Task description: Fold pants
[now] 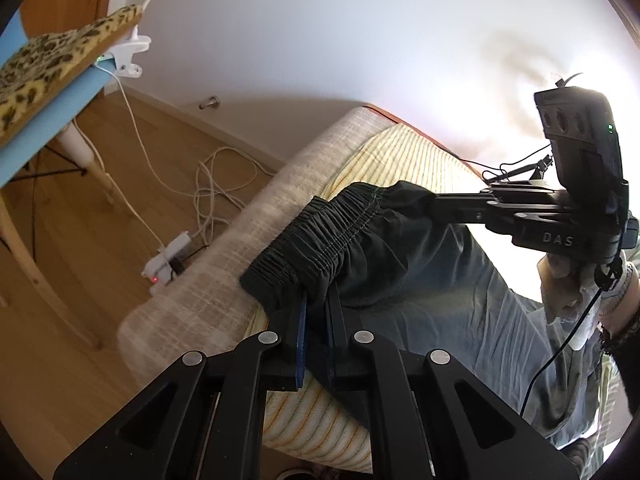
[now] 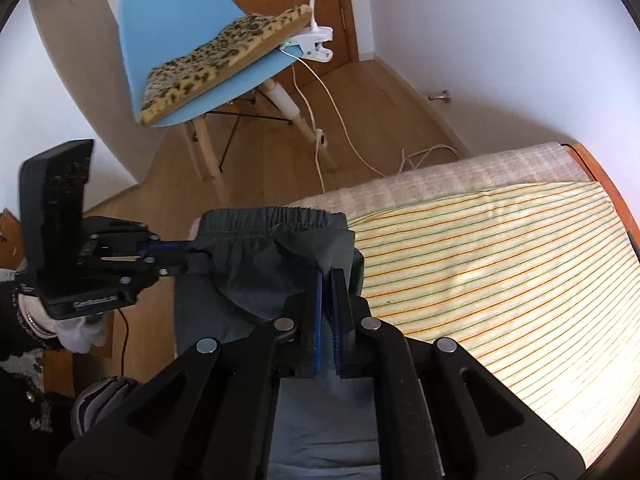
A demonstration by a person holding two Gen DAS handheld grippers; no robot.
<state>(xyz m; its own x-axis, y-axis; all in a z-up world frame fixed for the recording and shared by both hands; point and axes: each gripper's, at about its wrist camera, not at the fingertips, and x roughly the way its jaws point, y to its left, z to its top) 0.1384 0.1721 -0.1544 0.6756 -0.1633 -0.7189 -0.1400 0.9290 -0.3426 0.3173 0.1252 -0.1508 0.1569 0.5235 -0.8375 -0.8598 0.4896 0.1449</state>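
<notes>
**Pants held at the waistband over the bed**

Both the left hand-held gripper (image 1: 316,304) and right hand-held gripper (image 2: 329,280) clamp the dark pants (image 2: 256,252) by the waist. Ahead of them lies the striped bed (image 2: 500,248); beyond it stand a blue chair (image 2: 168,36) and loose cables (image 1: 216,184) on the floor.

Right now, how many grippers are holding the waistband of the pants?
2. The left gripper is closed on one end of the waistband of the pants, and the right gripper is closed on the other end, above the striped bed.
</notes>
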